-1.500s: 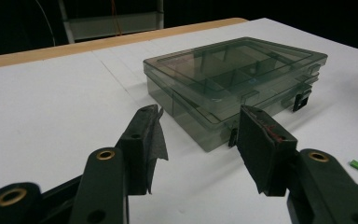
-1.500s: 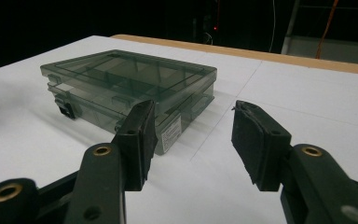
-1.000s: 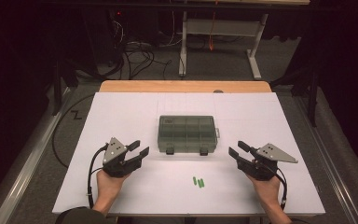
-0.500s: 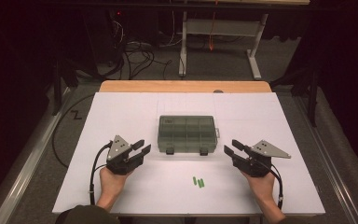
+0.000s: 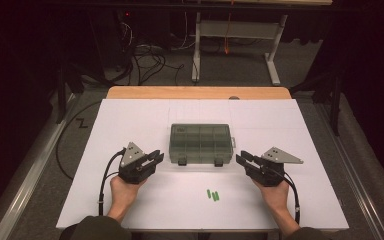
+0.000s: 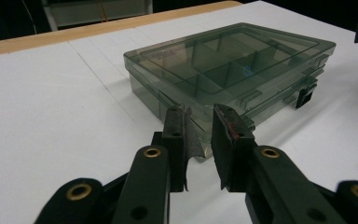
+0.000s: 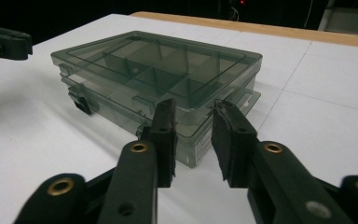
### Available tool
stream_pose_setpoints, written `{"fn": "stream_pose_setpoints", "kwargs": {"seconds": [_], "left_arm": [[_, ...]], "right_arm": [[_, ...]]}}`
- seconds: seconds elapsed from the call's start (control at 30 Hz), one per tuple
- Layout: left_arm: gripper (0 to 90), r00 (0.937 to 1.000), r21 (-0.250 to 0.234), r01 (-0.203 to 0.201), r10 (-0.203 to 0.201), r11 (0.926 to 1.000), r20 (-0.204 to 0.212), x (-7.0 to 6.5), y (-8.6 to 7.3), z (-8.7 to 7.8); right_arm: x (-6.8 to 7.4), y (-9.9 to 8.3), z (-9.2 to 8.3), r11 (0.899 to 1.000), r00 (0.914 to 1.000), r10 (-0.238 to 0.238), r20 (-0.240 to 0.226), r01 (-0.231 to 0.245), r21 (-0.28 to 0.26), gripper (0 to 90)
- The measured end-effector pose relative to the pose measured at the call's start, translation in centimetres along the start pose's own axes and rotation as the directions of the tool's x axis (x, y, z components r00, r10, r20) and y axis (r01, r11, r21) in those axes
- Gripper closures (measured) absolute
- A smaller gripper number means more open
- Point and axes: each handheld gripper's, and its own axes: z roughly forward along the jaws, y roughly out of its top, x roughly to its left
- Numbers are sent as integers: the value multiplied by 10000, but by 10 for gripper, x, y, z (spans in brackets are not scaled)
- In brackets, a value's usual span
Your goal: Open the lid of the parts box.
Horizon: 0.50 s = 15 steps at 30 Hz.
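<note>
Both tongs are being held low over the counter, one at each front corner of the compartment box (image 5: 200,143). Left tongs (image 5: 156,157) are being pointed at the box's front left corner; in the left gripper view a narrow gap is being kept between the jaws, which have just been closing, and nothing is being gripped, the corner of the box (image 6: 228,70) lying just beyond the tips (image 6: 200,126). Right tongs (image 5: 242,160) are being aimed at the front right corner; in the right gripper view their jaws have likewise just been closing, a slightly wider gap is being left, and the pads are not being pressed on the box (image 7: 158,74), which is sitting just ahead of the tips (image 7: 193,121).

The box is smoky, see-through plastic, closed, with dividers showing through the lid and two dark latches (image 5: 182,161) on its front edge. A small pale label is being seen low on its corner in the right gripper view, too blurred to be read. No other writing is being made out.

Small green pieces (image 5: 213,194) are lying on the white sheet (image 5: 130,120) in front of the box, between the two hands. A wooden counter edge (image 5: 195,92) is showing behind the sheet. Beyond it the room is dark, with cables (image 5: 145,55) on the floor and a pale metal frame (image 5: 230,30).
</note>
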Motion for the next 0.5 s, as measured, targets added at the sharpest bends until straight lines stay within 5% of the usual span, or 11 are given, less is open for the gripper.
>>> {"fn": "stream_pose_setpoints", "kwargs": {"seconds": [0.5], "left_arm": [[847,9997,630,-36,51,9980,-230,4,-7,13]], "right_arm": [[-4,-3,11,9967,9999,83,-136,-72,811,869]]}}
